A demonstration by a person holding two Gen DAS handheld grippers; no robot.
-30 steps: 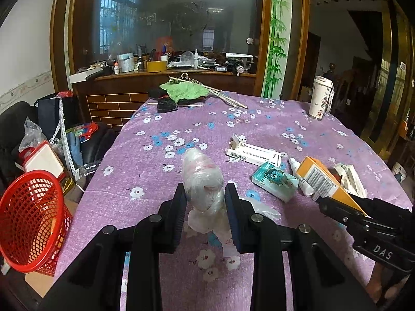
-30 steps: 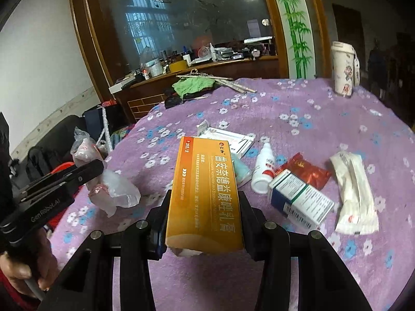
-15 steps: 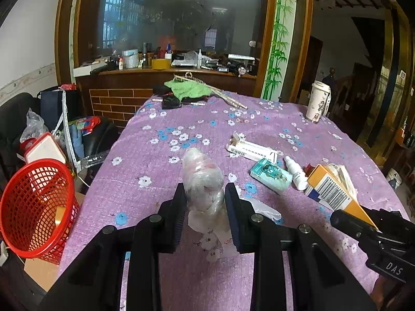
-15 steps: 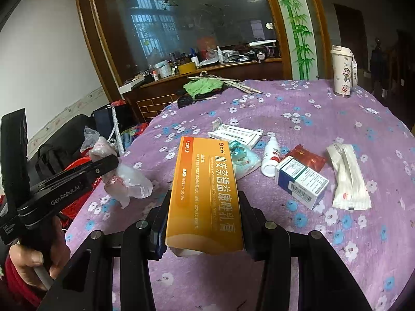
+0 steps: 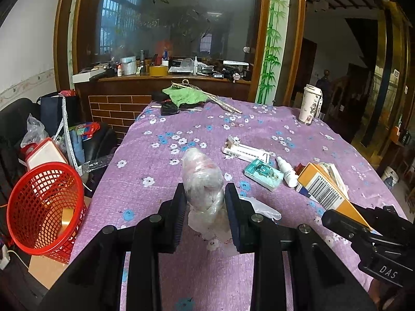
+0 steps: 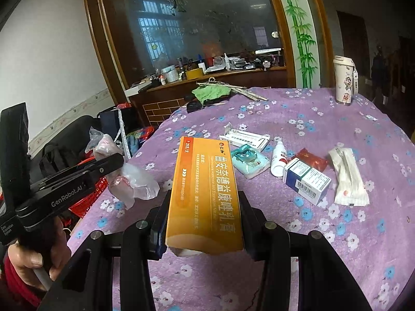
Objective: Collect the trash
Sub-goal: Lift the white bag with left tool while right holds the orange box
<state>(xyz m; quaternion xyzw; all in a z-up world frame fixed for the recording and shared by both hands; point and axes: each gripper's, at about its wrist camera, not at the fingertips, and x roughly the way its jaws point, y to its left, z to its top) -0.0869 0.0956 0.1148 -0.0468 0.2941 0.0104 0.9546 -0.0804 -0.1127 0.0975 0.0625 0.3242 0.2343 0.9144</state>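
My left gripper [image 5: 205,202] is shut on a crumpled clear plastic bag [image 5: 202,181] and holds it above the purple flowered tablecloth [image 5: 181,134]; the bag also shows in the right wrist view [image 6: 129,181]. My right gripper [image 6: 205,207] is shut on a long orange medicine box [image 6: 205,194], which also shows in the left wrist view [image 5: 324,191]. A red mesh basket [image 5: 41,207] stands on the floor left of the table, with a tape roll inside.
On the table lie a white carton [image 6: 243,138], a teal tissue pack [image 6: 249,162], a small white bottle [image 6: 278,160], a blue-white box [image 6: 306,181], a red wrapper [image 6: 311,159] and a white packet [image 6: 347,178]. A cup [image 6: 343,83] stands far right. Bags crowd the floor at left.
Both grippers have risen and drawn back from the table with their loads. The red basket now shows more fully at the left.
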